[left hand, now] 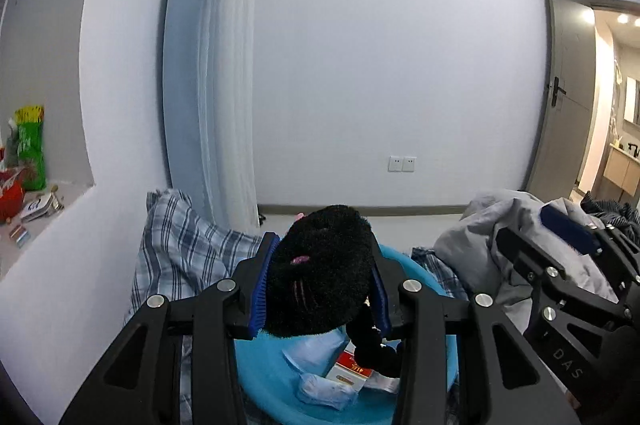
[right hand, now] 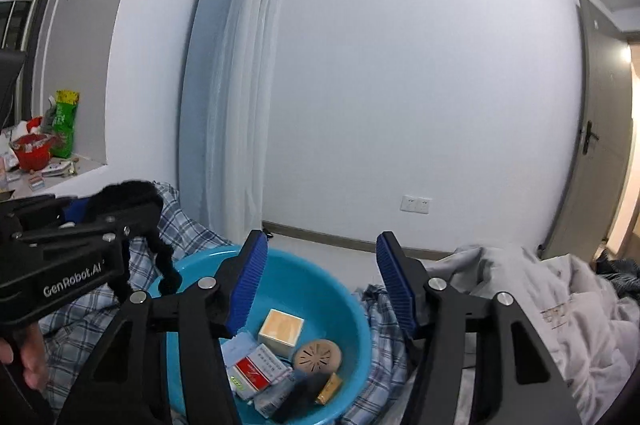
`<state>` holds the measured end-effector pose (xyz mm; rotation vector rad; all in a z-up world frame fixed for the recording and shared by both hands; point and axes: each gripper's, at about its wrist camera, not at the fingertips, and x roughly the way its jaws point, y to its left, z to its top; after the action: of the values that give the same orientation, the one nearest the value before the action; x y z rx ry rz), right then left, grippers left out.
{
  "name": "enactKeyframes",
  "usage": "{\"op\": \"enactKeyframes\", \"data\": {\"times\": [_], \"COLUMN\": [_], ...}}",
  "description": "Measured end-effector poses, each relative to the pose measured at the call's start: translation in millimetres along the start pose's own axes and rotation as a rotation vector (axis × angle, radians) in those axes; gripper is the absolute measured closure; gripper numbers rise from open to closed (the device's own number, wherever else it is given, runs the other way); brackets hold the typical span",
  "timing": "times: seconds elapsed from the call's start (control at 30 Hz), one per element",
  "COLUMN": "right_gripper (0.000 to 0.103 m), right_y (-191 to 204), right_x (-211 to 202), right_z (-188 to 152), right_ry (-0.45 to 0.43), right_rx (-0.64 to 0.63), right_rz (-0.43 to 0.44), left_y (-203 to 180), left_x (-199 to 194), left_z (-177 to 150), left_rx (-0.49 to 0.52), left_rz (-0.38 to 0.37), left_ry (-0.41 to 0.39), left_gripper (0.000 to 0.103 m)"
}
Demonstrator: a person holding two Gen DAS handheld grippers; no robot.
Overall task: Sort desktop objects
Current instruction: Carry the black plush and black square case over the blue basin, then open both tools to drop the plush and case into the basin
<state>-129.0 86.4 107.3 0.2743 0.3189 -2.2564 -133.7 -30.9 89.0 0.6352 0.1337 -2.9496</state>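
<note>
Black plush toy gripped above the blue basin

At 9 o'clock in both views a window ledge (right hand: 86,167) carries one green bag (right hand: 66,123) and one red bowl (right hand: 32,149) among small clutter too tiny to name.

One blue basin (right hand: 320,277) sits on a plaid cloth (right hand: 188,225), filling the 6 o'clock part of each view. In the right wrist view it holds one beige cube box (right hand: 281,332), one round tan disc with slots (right hand: 317,355), one red-and-white box (right hand: 258,371), one small yellow packet (right hand: 330,388), a light blue wrapped packet (right hand: 239,344) and a dark object near the front wall that cannot be made out.

The left gripper (left hand: 318,285) is clenched on one black plush toy (left hand: 320,265): both blue pads (left hand: 262,285) press into its fur, at the centre of the left wrist view. The toy hangs over the basin, clear of its contents, and a thin furry limb dangles from it towards 6 o'clock. From the right wrist view the same toy and gripper show at 9 o'clock, with a person's fingers (right hand: 34,361) on the handle at 8 o'clock.

The right gripper (right hand: 320,281) is released; nothing sits between its pads, and the basin shows through the gap. It stands at 3 o'clock of the toy, apart from it.

One crumpled grey garment (right hand: 540,305) lies at 4 o'clock, beside the basin.
</note>
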Motion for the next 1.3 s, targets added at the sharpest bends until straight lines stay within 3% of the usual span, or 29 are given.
{"op": "enactKeyframes", "data": {"times": [0.1, 0.27, 0.43, 0.63, 0.8, 1.3], "right_gripper": [0.061, 0.061, 0.061, 0.061, 0.061, 0.061], "right_y": [1.1, -0.4, -1.4, 1.1, -2.3, -20.9], "right_x": [14.2, 34.9, 48.7, 74.5, 95.7, 95.4], "right_z": [-10.0, -29.7, -49.5, -79.4, -108.7, -116.9], "right_ry": [0.038, 0.114, 0.200, 0.344, 0.458, 0.486], "right_rx": [0.006, 0.032, 0.055, 0.078, 0.103, 0.099], "right_rz": [0.032, 0.060, 0.072, 0.096, 0.121, 0.081], "left_y": [4.6, 14.0, 7.4, 9.7, 11.5, 4.4], "left_x": [14.0, 44.8, 58.6, 96.4, 121.9, 125.2], "left_z": [-16.1, -46.5, -63.4, -91.2, -115.7, -127.2], "left_rx": [-0.001, -0.034, -0.005, -0.098, -0.109, -0.057], "left_rz": [0.000, 0.008, 0.012, -0.069, -0.046, -0.028], "left_ry": [0.021, 0.123, 0.196, 0.304, 0.361, 0.395], "left_gripper": [0.061, 0.061, 0.061, 0.061, 0.061, 0.061]}}
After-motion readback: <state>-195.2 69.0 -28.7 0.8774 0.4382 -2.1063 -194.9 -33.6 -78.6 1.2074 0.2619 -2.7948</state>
